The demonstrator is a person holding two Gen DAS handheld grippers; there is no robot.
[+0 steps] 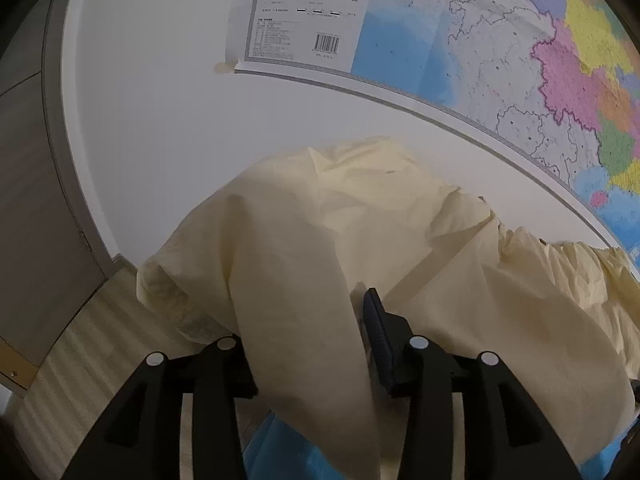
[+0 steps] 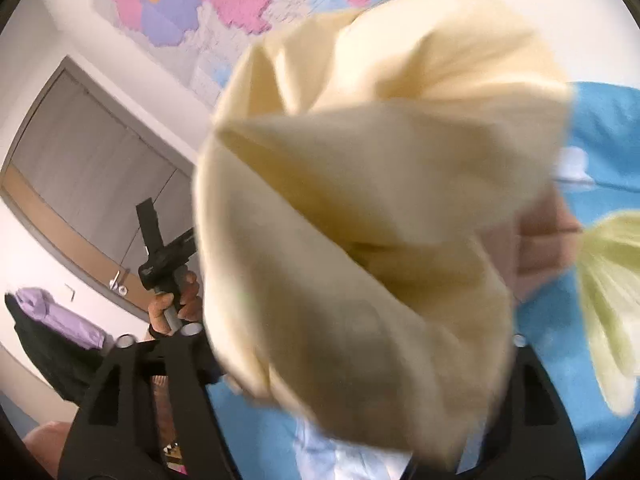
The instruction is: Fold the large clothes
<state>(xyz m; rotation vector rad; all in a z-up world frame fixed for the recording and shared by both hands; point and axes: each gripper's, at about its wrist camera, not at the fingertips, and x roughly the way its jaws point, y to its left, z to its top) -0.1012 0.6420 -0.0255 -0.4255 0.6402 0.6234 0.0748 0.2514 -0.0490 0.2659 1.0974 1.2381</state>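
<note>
A large pale yellow garment (image 1: pixel 320 240) hangs in the air, held up in front of a wall. My left gripper (image 1: pixel 312 320) is shut on a fold of it; the cloth drapes over the left finger, and the right finger's dark pad (image 1: pixel 376 340) shows beside it. In the right wrist view the same garment (image 2: pixel 360 200) is blurred and fills the middle, covering my right gripper (image 2: pixel 344 360), whose fingertips are hidden under the cloth. The left gripper's body (image 2: pixel 160 256) shows at the left, held in a hand.
A coloured wall map (image 1: pixel 520 60) hangs on the white wall behind. A grey door (image 2: pixel 92 184) is at the left. A blue surface (image 2: pixel 608 140) lies below, with a light green cloth (image 2: pixel 608 292) on it. Purple and black clothes (image 2: pixel 52 320) lie at far left.
</note>
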